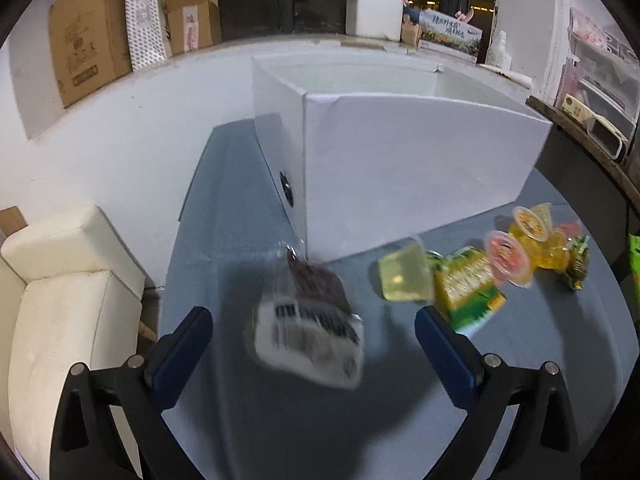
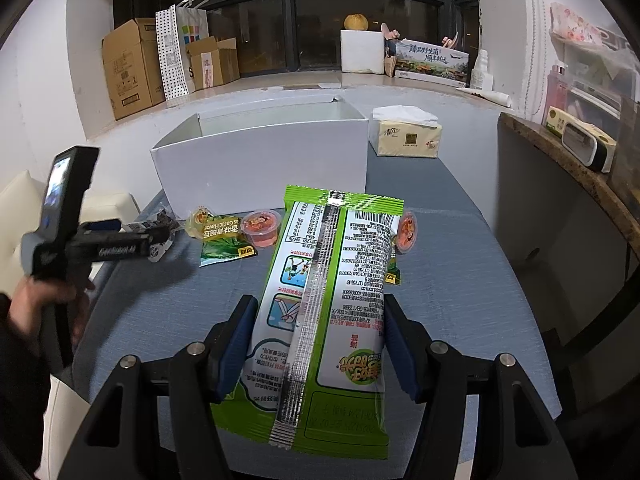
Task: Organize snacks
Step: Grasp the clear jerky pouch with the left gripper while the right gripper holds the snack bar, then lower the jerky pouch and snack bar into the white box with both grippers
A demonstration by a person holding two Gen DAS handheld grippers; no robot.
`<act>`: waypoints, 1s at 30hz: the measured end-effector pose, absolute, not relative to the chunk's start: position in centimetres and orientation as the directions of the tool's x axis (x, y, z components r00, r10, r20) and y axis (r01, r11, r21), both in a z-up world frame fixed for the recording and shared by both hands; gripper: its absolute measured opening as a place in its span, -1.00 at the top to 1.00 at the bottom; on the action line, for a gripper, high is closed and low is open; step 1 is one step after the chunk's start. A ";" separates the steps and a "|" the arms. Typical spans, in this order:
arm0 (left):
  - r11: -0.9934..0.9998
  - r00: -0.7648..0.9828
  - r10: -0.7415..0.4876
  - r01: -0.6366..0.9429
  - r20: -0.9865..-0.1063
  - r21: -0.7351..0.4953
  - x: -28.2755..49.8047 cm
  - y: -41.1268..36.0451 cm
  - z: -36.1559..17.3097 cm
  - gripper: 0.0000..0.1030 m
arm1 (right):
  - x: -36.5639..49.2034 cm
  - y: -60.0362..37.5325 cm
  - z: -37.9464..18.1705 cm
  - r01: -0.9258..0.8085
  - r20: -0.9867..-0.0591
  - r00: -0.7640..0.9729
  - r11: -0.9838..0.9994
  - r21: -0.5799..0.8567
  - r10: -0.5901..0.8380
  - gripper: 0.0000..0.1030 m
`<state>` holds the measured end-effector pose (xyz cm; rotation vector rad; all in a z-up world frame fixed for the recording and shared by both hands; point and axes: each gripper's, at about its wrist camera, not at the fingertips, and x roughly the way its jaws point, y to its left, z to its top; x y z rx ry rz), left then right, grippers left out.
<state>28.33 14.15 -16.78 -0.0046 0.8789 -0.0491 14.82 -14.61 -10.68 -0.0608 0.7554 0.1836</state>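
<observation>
A white open box point(image 1: 404, 160) stands on the blue-grey table point(image 1: 280, 420); it also shows in the right wrist view point(image 2: 260, 160). My left gripper point(image 1: 314, 332) is open around a blurred clear packet with a dark snack and barcode label point(image 1: 310, 332), its fingers apart from it. To its right lie a yellow jelly cup point(image 1: 404, 276), a green pea packet point(image 1: 466, 292) and more jelly cups point(image 1: 528, 240). My right gripper point(image 2: 318, 336) is shut on a large green and white snack bag point(image 2: 328, 304), held above the table.
A tissue pack point(image 2: 406, 136) sits right of the box. A cream sofa point(image 1: 60, 300) stands left of the table. A wooden shelf point(image 2: 568, 184) is at the right. Cardboard boxes point(image 2: 132, 68) line the far ledge. The left gripper body point(image 2: 80, 240) shows at left.
</observation>
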 end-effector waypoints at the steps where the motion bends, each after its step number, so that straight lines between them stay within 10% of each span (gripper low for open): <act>1: 0.999 0.629 -0.034 0.037 -0.776 -0.014 28.9 14.2 -17.1 -1.00 | 14.9 -14.6 -10.7 -0.185 -0.688 0.712 0.983 0.011 0.142 -0.28; 4: 0.996 0.605 -0.044 0.086 -0.795 0.011 30.3 13.8 -18.1 -0.98 | 15.1 -14.5 -10.8 -0.177 -0.691 0.710 0.984 0.009 0.134 -0.28; 9: 0.992 0.575 -0.114 0.117 -0.810 -0.056 31.2 14.0 -18.8 0.45 | 15.4 -14.1 -11.1 -0.175 -0.699 0.703 0.985 0.006 0.129 -0.28; 30: 0.961 0.721 -0.274 0.231 -0.636 -0.153 24.2 10.9 -9.5 0.51 | 14.8 -14.0 -10.6 -0.208 -0.678 0.717 0.978 0.014 0.162 -0.28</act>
